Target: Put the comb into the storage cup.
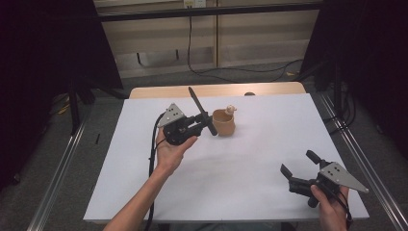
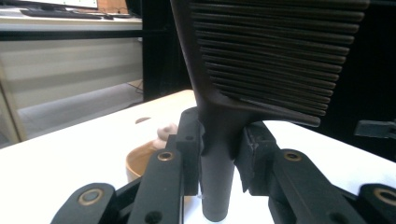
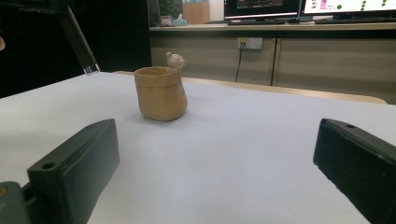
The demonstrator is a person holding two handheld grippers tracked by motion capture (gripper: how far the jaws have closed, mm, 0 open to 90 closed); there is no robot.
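Note:
My left gripper (image 1: 204, 121) is shut on the round handle of a black ribbed tool (image 1: 196, 102), which stands tilted above the table. In the left gripper view both jaws of this gripper (image 2: 219, 144) clamp the handle and the tool's wide ribbed head (image 2: 275, 51) rises close to the camera. Just right of it stands a tan pot (image 1: 224, 123) with a small bear figure on its rim (image 3: 175, 59). My right gripper (image 1: 298, 162) is held near the front right corner, open with nothing between its jaws (image 3: 215, 154), facing the pot (image 3: 161, 93).
A white sheet (image 1: 250, 159) covers the table, with a strip of wood (image 1: 216, 90) showing at the far edge. Metal rails (image 1: 358, 159) run along both sides. A desk with monitors (image 3: 327, 9) stands beyond the table.

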